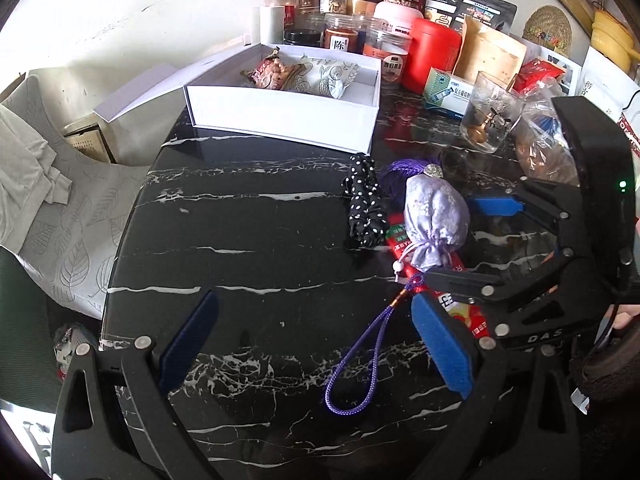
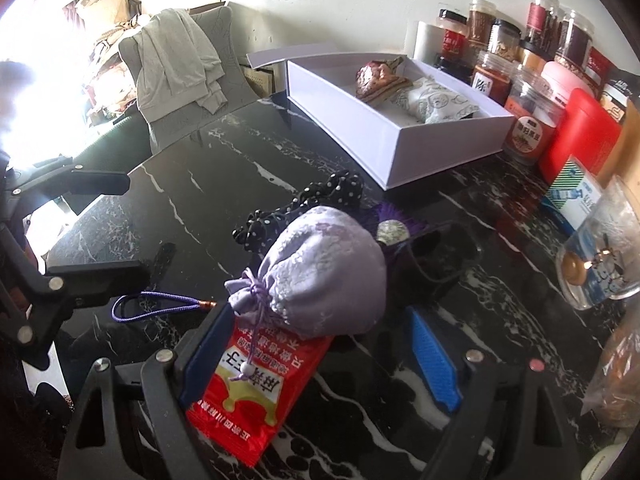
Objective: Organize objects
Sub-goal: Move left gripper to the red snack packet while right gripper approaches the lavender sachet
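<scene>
Right tongs [image 2: 316,360] stand wide apart with nothing gripped, low over a red packet [image 2: 256,392] that lies between the blue pads, a lilac pouch [image 2: 320,276] resting on its far end. Left tongs [image 1: 316,344] are open and empty too, straddling the pouch's purple cord loop [image 1: 352,364] on the tabletop [image 1: 240,240]. Both seem poised to lift this pile toward the white box [image 1: 288,116] behind, which already holds snack packs.

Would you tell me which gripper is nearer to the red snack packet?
Right. The right gripper straddles the red snack packet, jaws open; the left gripper hovers beside it, over the purple cord.
</scene>
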Available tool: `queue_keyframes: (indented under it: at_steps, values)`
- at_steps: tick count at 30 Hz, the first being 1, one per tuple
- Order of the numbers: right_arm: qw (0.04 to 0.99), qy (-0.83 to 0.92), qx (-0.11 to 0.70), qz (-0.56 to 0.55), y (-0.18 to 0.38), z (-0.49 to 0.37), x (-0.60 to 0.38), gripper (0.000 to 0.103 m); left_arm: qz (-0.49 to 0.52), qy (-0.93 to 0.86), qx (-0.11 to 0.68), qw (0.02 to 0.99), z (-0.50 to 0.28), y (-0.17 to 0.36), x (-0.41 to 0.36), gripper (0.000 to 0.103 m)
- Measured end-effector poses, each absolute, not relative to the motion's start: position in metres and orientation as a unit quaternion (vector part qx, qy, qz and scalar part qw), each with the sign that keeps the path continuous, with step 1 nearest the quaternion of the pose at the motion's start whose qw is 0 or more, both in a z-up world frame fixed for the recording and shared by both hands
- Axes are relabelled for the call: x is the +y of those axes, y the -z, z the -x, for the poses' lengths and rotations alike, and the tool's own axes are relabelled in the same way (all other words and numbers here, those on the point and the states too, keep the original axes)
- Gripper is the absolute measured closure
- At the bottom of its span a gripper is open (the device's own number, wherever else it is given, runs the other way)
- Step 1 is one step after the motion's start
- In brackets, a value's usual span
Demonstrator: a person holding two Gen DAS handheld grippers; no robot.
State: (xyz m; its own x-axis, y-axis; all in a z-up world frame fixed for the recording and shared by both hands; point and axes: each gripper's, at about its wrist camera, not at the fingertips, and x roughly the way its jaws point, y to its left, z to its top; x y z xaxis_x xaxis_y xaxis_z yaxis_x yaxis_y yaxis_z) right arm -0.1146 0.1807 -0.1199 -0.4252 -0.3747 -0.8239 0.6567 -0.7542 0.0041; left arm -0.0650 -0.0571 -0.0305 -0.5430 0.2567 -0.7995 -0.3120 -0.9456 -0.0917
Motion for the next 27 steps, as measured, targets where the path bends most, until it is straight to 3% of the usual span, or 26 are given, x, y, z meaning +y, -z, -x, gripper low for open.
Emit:
queue_keyframes:
  at_steps: [5, 8, 12, 27]
  values:
    - [0.316, 0.83, 0.139, -0.439, 0.125, 0.121, 0.179, 0.016, 0.445, -0.88, 0.033, 0.161, 0.064, 0.027, -0.055, 0.006]
    - [0.324, 0.832, 0.121, -0.434, 0.123, 0.12, 0.181, 0.03, 0.443, -0.881, 0.035, 0.161, 0.062, 0.025, -0.053, 0.006]
    - [0.329, 0.832, 0.118, -0.431, 0.119, 0.115, 0.183, 0.037, 0.444, -0.88, 0.038, 0.163, 0.06, 0.024, -0.049, 0.006]
    - [0.345, 0.834, 0.106, -0.418, 0.094, 0.078, 0.221, 0.037, 0.437, -0.878, 0.045, 0.19, 0.054, 0.018, -0.025, 0.006]
